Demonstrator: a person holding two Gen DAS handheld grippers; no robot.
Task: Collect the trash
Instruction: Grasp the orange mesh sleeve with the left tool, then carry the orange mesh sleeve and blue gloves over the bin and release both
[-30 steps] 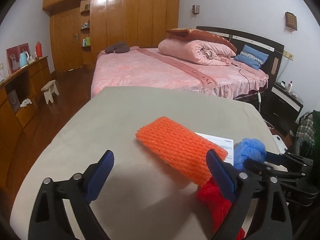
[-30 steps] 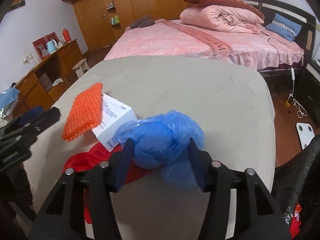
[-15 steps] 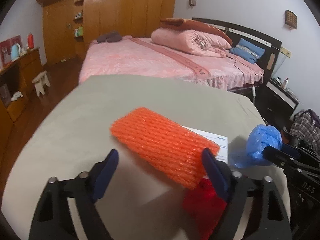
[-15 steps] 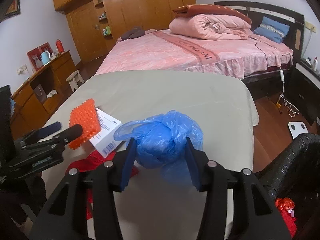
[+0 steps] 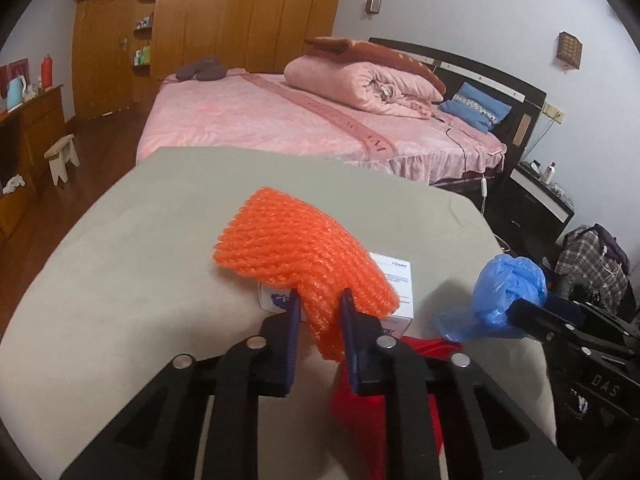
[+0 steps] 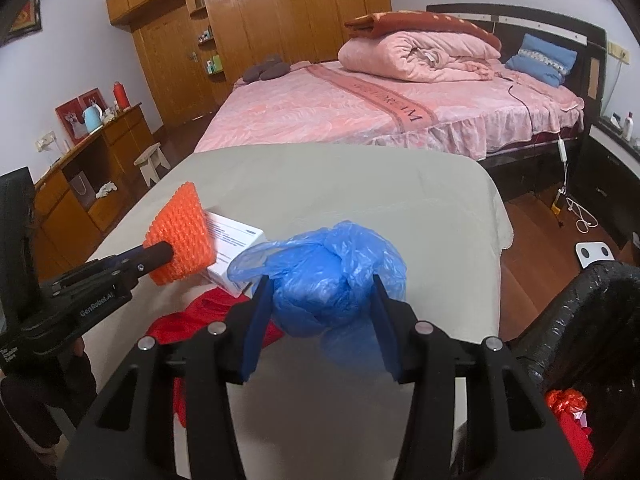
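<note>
Your left gripper (image 5: 320,314) is closing, its jaws pinching the orange foam net (image 5: 304,256). Your right gripper (image 6: 320,300) clamps the blue plastic bag (image 6: 324,276) half-open.

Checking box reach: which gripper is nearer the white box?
Left. The left gripper, closing on the orange foam net, sits just over the white box; the right gripper holds the blue bag beside it.

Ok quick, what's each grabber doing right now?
Left gripper: jaws closing, pinching the orange foam net.
Right gripper: closed on the blue plastic bag.
</note>
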